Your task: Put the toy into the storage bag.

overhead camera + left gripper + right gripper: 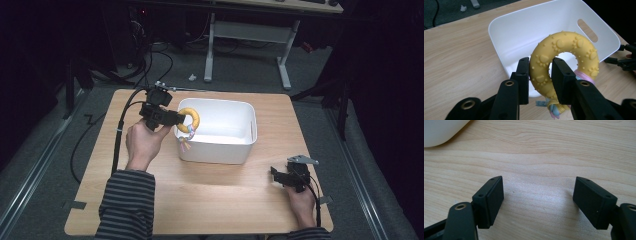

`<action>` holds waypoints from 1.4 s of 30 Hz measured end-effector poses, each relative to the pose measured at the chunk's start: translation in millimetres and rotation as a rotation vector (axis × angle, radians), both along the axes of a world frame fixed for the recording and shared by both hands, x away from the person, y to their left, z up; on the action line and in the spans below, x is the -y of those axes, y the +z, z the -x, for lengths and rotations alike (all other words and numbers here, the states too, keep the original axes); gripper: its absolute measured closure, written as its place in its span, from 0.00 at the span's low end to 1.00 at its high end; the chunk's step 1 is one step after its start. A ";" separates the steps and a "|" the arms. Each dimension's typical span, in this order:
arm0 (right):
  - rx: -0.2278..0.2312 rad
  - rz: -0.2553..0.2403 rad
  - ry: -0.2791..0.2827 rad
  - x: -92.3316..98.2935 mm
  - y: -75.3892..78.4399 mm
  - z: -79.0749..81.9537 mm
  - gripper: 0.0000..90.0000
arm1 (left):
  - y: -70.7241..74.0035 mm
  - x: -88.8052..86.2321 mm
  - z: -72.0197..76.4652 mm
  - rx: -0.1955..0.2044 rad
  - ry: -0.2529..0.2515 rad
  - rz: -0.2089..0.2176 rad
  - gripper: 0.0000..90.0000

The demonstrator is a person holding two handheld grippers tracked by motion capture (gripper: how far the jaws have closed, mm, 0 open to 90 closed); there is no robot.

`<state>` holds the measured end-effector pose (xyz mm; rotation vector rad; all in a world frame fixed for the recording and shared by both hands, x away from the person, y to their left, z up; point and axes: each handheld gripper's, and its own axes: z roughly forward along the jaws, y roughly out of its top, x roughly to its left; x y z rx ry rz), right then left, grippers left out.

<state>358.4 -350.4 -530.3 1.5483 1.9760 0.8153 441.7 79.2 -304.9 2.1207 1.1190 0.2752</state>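
Observation:
A yellow rubber ring toy (564, 52) with raised paw prints and pastel ribbons tied to it is pinched in my left gripper (540, 75), whose jaws are shut on its band. In the high view the ring toy (190, 119) hangs over the left rim of the white plastic bin (227, 150), with the left gripper (176, 119) just left of that rim. Low over the wood near the table's front right corner, my right gripper (276, 175) rests with its jaws wide open. Between its fingers (491, 197) there is nothing but bare wood.
The bin (524, 32) looks empty inside and has a slot handle in its far wall. A wooden table (210, 200) carries everything. Cables trail off its left side to the floor. A desk frame (250, 35) stands beyond the far edge.

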 end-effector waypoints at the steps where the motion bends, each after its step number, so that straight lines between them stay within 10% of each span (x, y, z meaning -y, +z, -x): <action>1: 0.000 0.000 0.001 -0.1 0.0 0.0 0.27 | 0.0 0.0 0.0 0.000 0.000 0.000 0.76; 42: -0.002 -0.003 0.000 -1.2 0.0 -0.7 0.27 | -17.1 97.9 -54.6 -0.005 -0.072 -0.079 0.76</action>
